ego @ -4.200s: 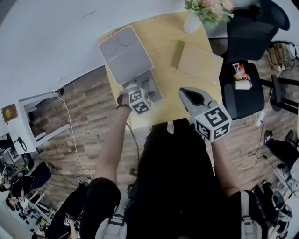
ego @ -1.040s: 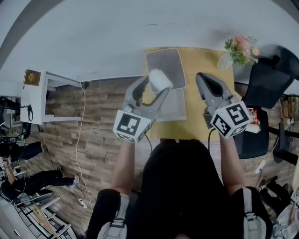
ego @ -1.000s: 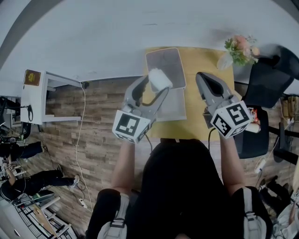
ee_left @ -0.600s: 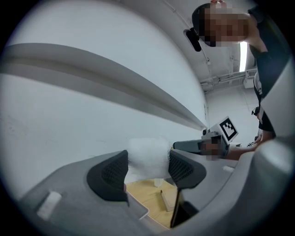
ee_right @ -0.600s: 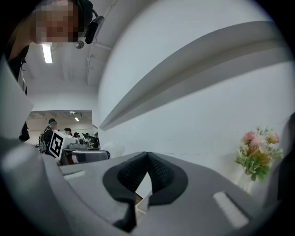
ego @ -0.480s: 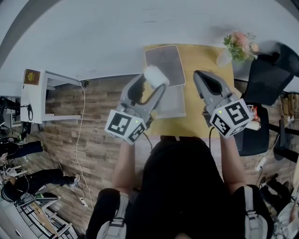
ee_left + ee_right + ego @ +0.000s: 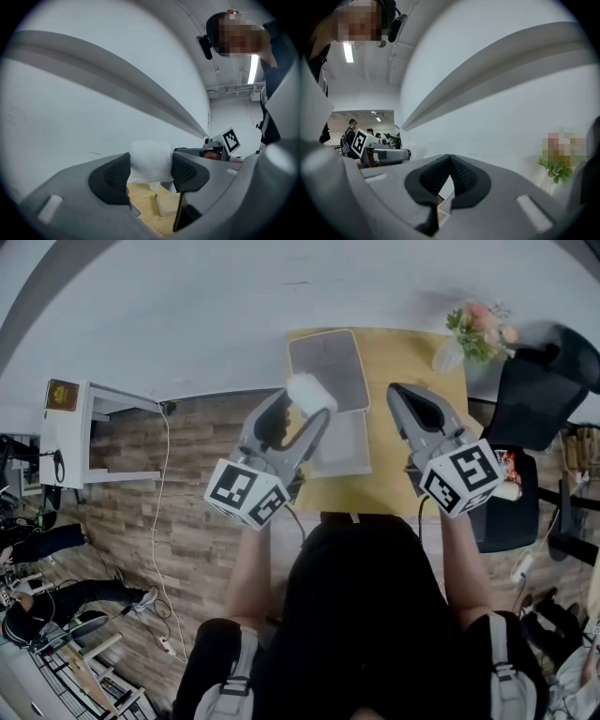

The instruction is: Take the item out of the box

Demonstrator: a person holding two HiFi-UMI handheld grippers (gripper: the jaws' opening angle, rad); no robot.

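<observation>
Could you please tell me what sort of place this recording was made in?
Probably an office or lab workroom: a small wooden table against a white wall, a black office chair, and a white shelf unit on wood-look flooring.

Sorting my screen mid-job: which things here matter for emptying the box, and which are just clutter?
Job:
white fluffy item, clamped in the left gripper
open grey box

Clutter:
flowers
black chair
brown block on the table
</observation>
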